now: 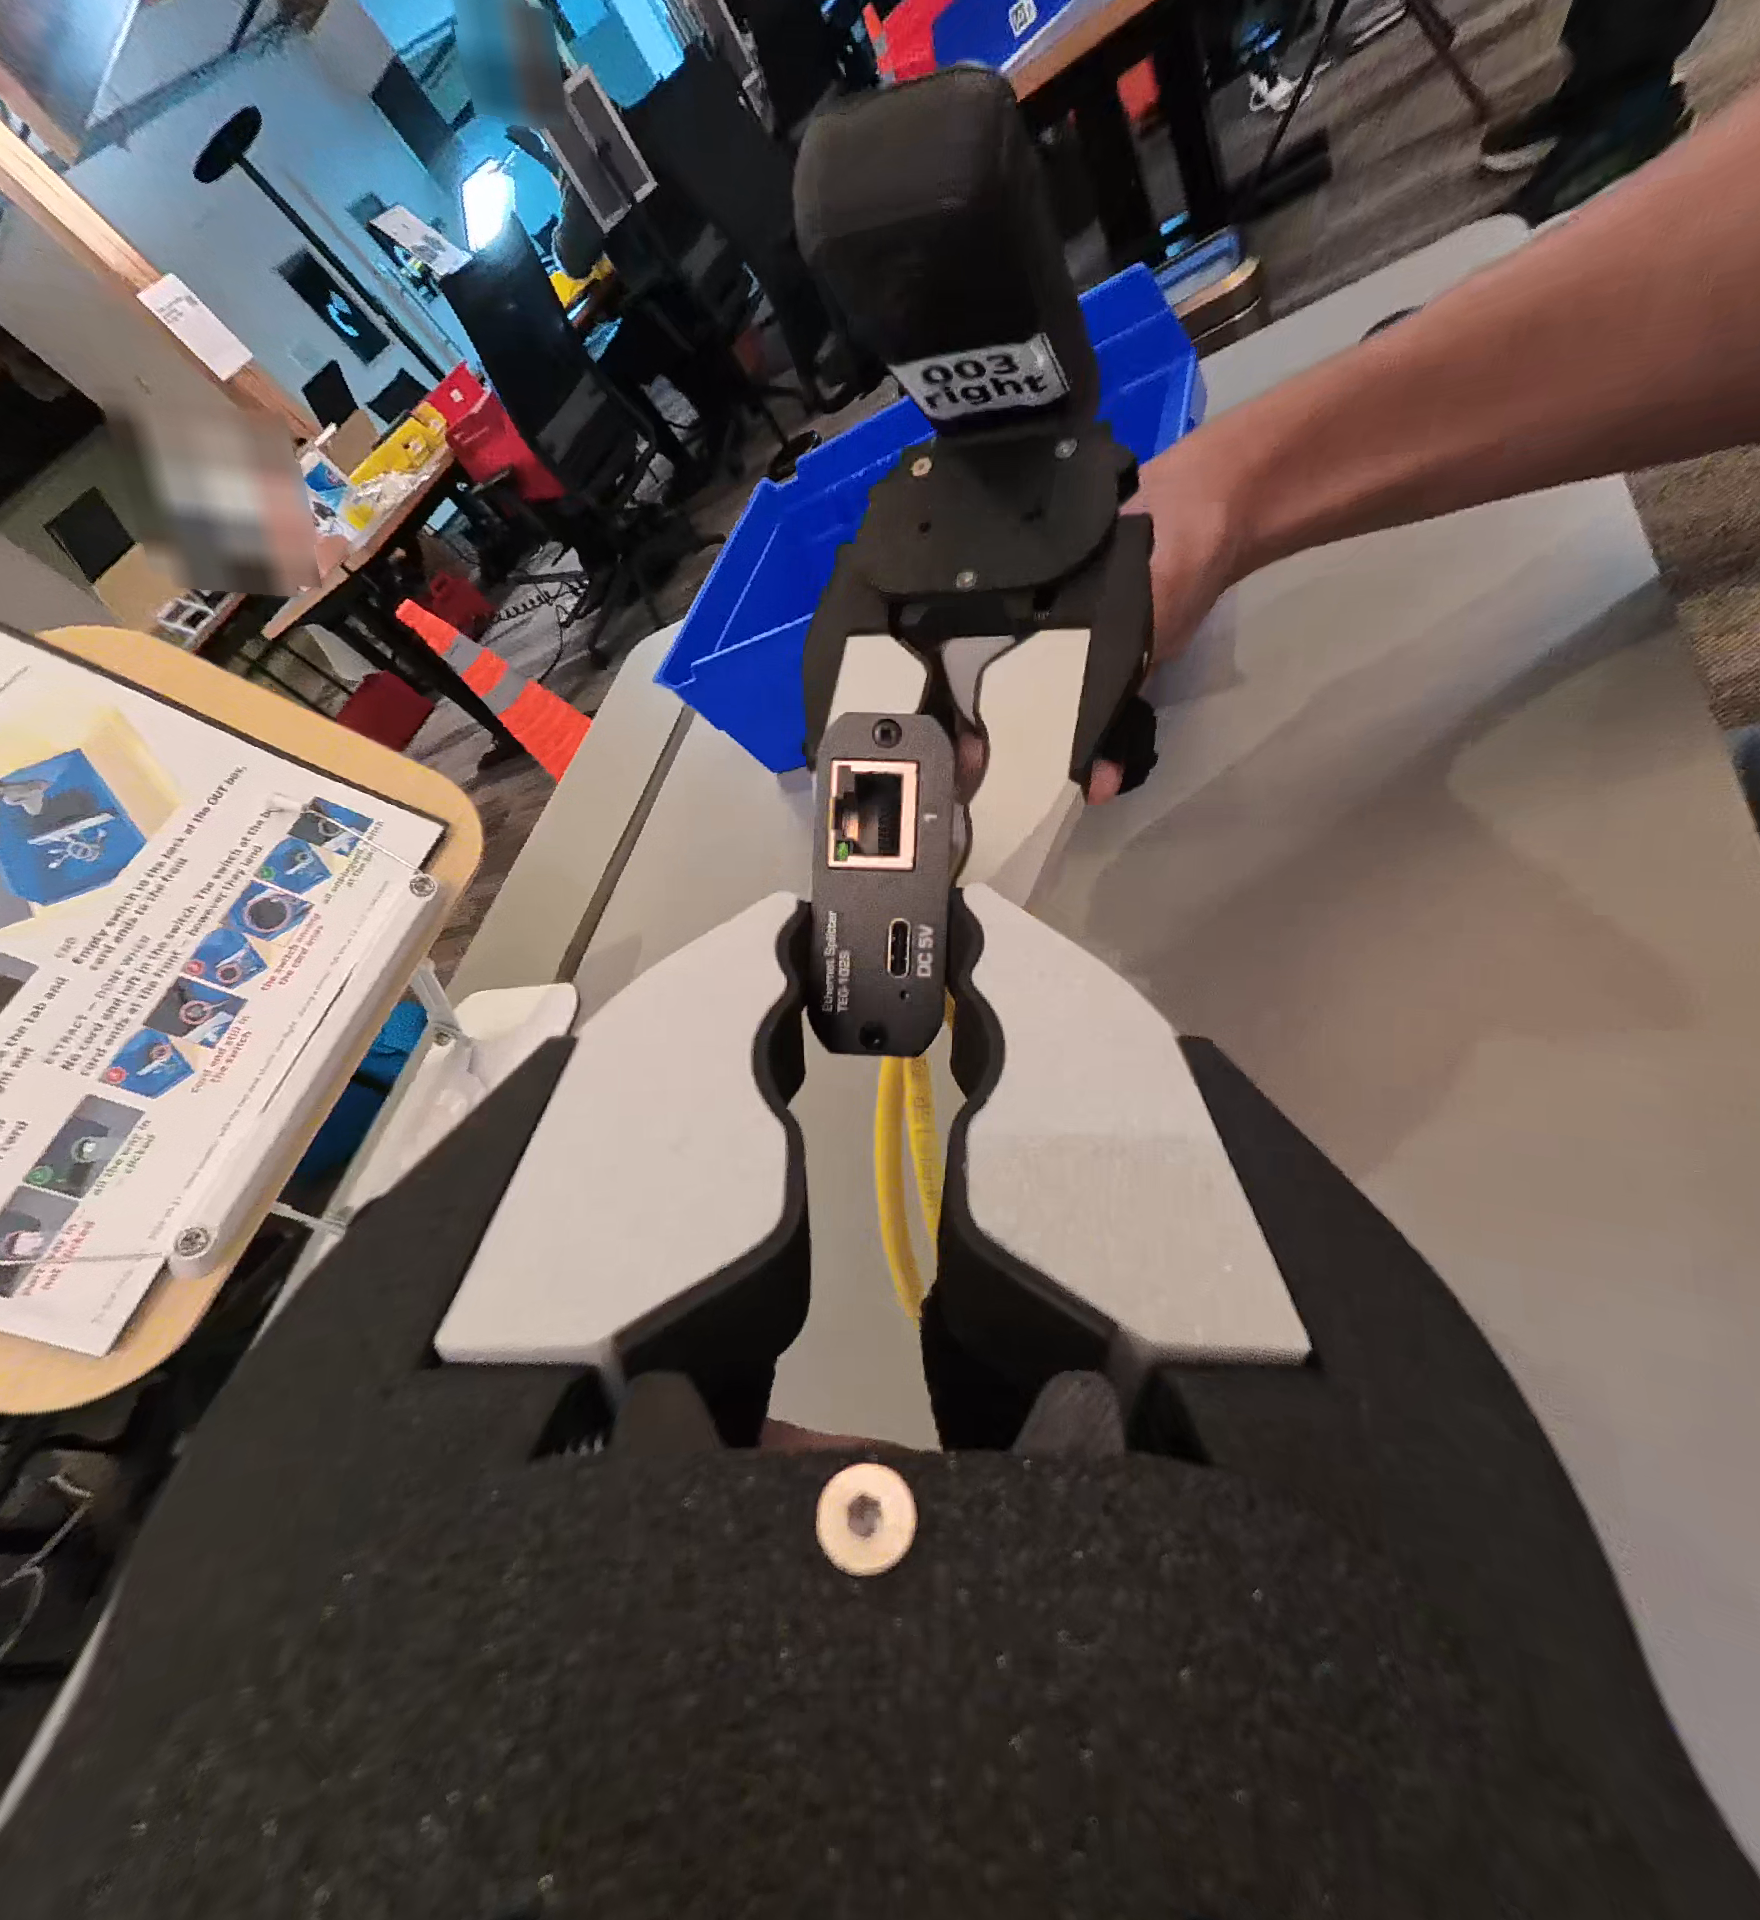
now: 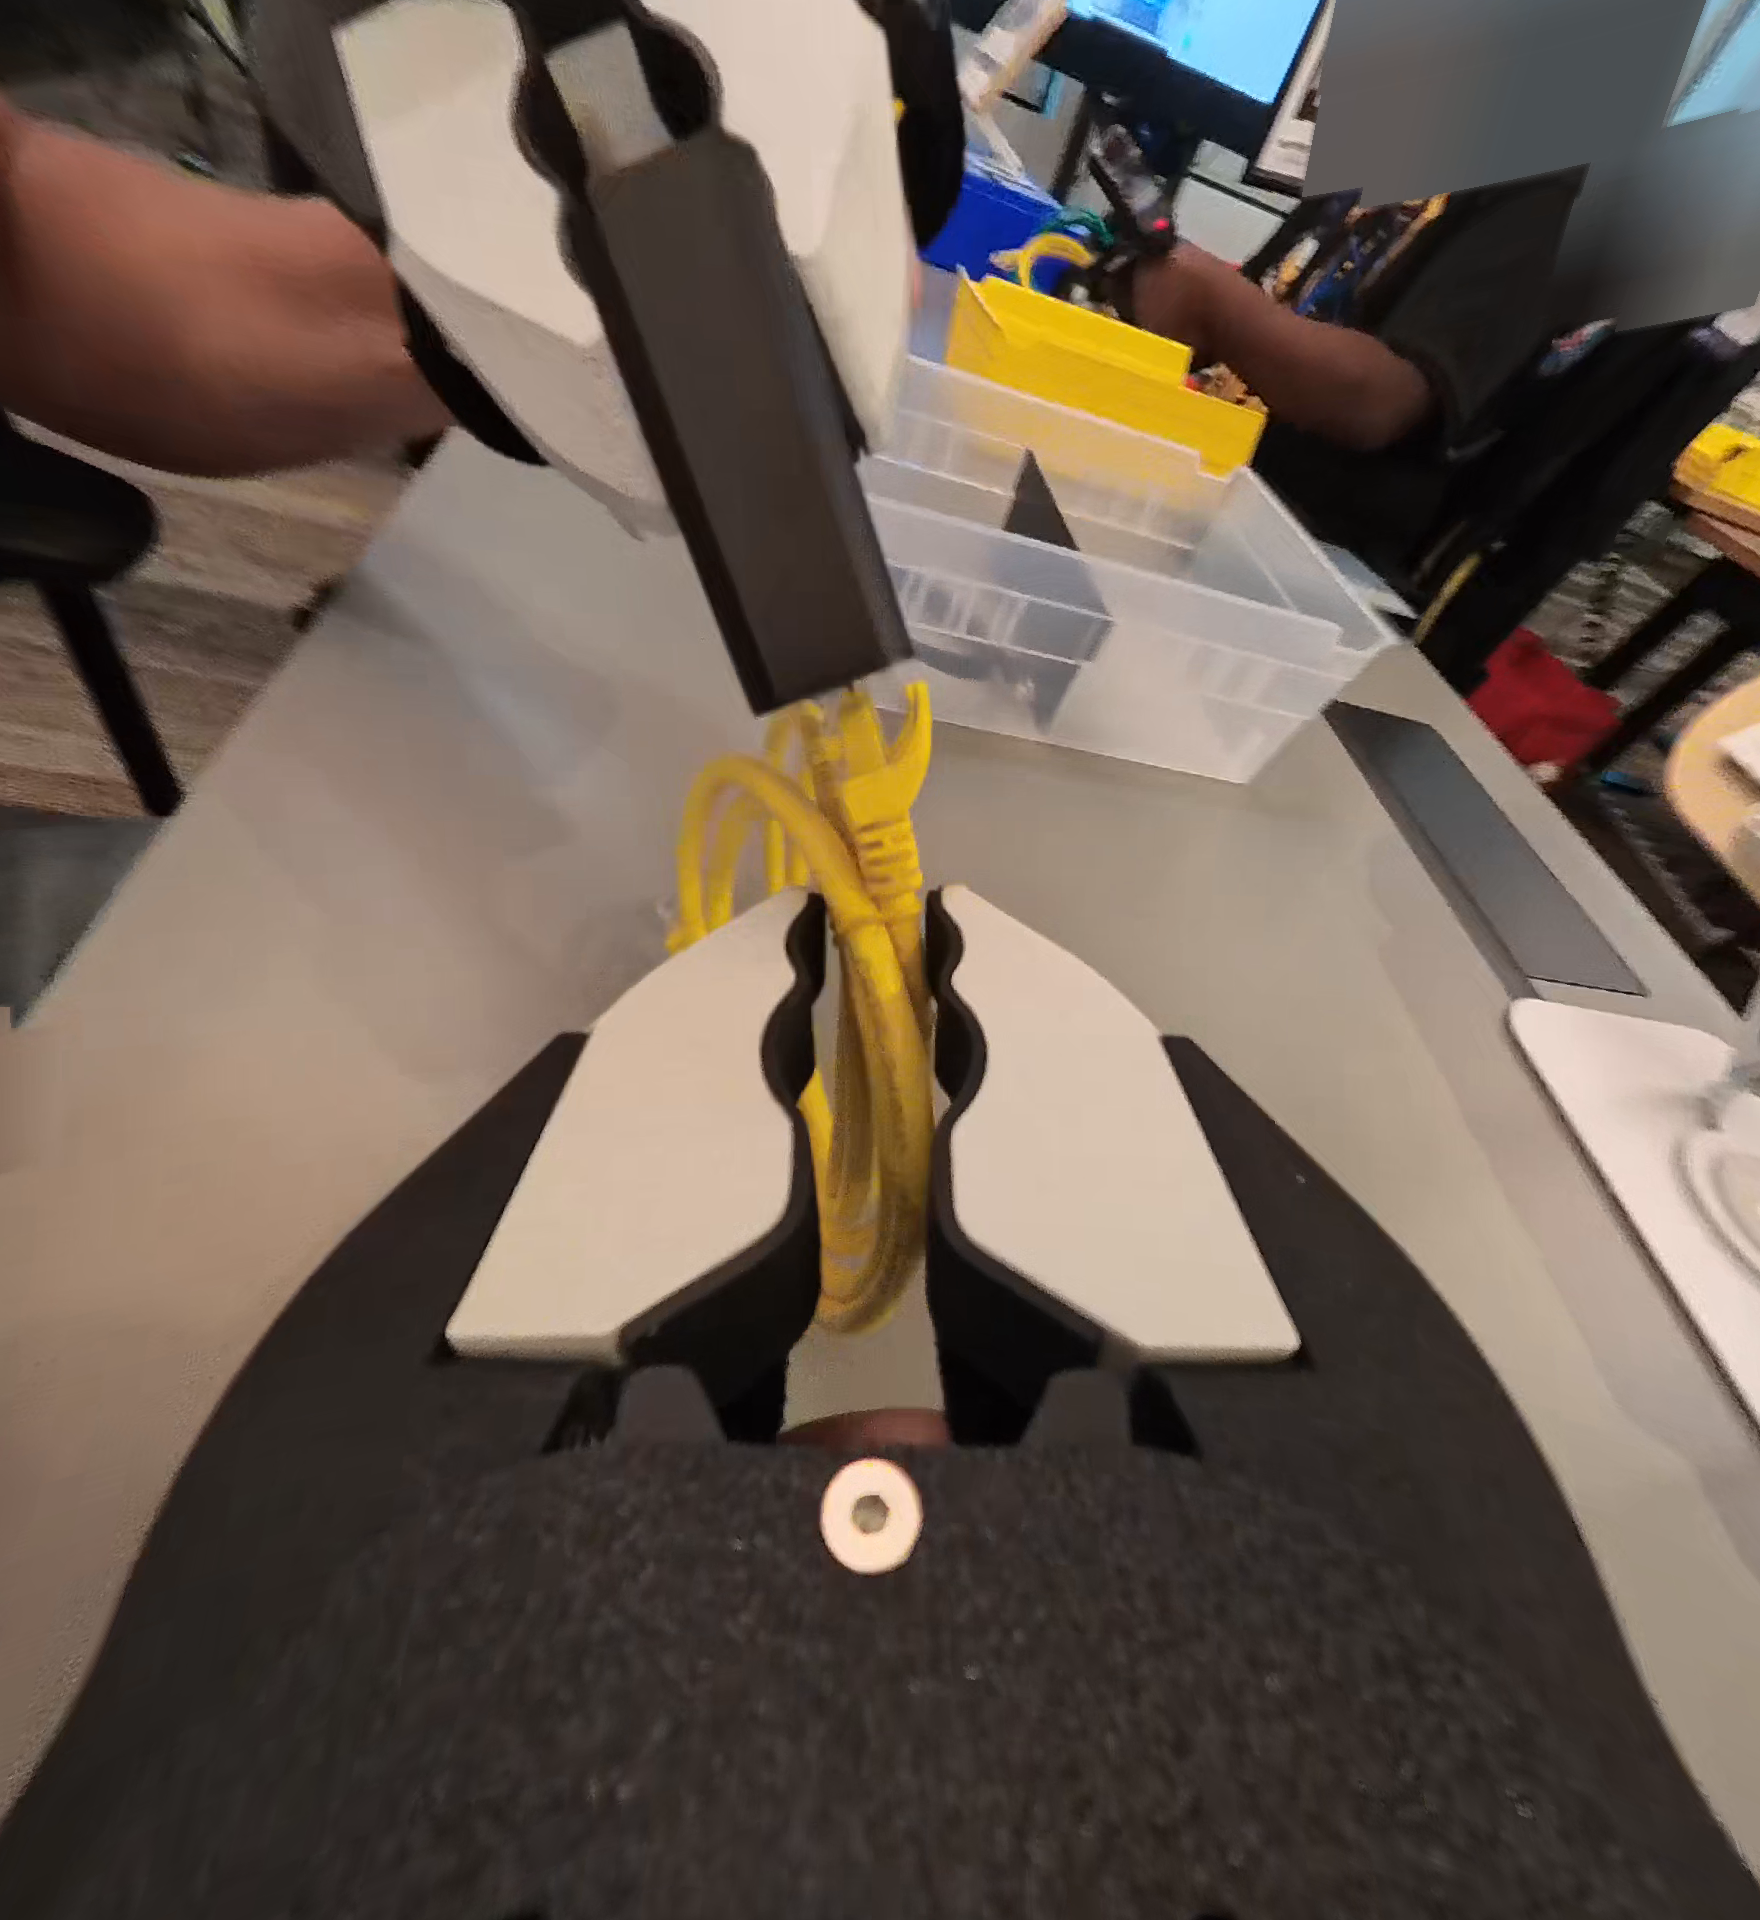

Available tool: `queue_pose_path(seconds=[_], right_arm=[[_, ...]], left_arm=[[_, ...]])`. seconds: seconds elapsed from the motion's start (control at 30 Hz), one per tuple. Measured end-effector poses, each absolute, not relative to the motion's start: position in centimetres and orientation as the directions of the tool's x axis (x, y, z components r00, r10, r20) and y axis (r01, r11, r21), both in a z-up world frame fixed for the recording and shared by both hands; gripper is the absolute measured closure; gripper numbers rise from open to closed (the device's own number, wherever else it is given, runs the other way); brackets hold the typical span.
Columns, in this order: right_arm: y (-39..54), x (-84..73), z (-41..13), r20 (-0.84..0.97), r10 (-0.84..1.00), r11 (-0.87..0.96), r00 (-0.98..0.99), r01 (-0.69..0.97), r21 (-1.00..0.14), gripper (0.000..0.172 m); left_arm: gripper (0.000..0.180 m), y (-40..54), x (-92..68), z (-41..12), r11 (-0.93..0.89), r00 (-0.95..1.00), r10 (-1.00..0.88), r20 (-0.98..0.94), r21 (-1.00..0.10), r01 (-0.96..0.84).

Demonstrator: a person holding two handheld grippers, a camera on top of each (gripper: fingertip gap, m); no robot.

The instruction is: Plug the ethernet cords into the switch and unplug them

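My left gripper [image 1: 876, 935] is shut on the black switch [image 1: 881, 883] and holds it above the grey table [image 1: 1375, 935], with its empty port facing the left wrist camera. The right wrist view shows the switch [image 2: 741, 416] hanging from the left gripper [image 2: 606, 83]. A yellow ethernet cord [image 2: 876, 1039] meets the switch's lower end, with its connector boot [image 2: 881, 821] just under the switch. My right gripper [image 2: 874, 914] straddles the cord. The cord touches the left pad, and a thin gap shows at the right pad. The cord also shows in the left wrist view [image 1: 902, 1174].
A blue bin [image 1: 751, 582] stands behind the right gripper [image 1: 964, 738]. An instruction sheet on a stand [image 1: 128, 935] is at the left. A clear plastic organiser [image 2: 1167, 623], a yellow box [image 2: 1094, 364] and a white stand base [image 2: 1686, 1195] lie beyond. A person [image 2: 1375, 364] sits behind. My hands' fingertips stand some 7 cm from each other.
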State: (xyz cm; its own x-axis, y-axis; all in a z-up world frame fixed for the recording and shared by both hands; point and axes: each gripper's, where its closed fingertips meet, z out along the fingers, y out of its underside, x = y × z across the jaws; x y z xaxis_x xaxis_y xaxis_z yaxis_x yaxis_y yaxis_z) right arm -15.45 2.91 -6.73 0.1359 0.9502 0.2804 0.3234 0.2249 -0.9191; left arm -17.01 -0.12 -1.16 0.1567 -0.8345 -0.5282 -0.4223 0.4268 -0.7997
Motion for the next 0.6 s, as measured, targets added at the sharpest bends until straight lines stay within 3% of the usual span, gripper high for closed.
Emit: queue_pose_path(seconds=[0.13,0.37,0.6], right_arm=[[2.7,-15.5,-5.4,0.421,0.892,0.329,0.164,0.403,-0.854,0.133],[1.4,-16.8,-3.8,0.63,0.773,0.507,0.071,0.526,-0.682,0.143],[1.7,-16.5,-4.3,0.627,0.778,0.515,0.031,0.54,-0.665,0.148]], left_arm=[[0.157,-0.4,-16.3,-1.7,0.468,0.125,-0.809,-0.575,-0.757,-0.456],[0.157,-1.0,-14.4,-1.4,0.542,0.042,-0.778,-0.627,-0.704,-0.46],[0.157,-1.1,-13.5,-1.1,0.557,0.005,-0.779,-0.627,-0.697,-0.452]])
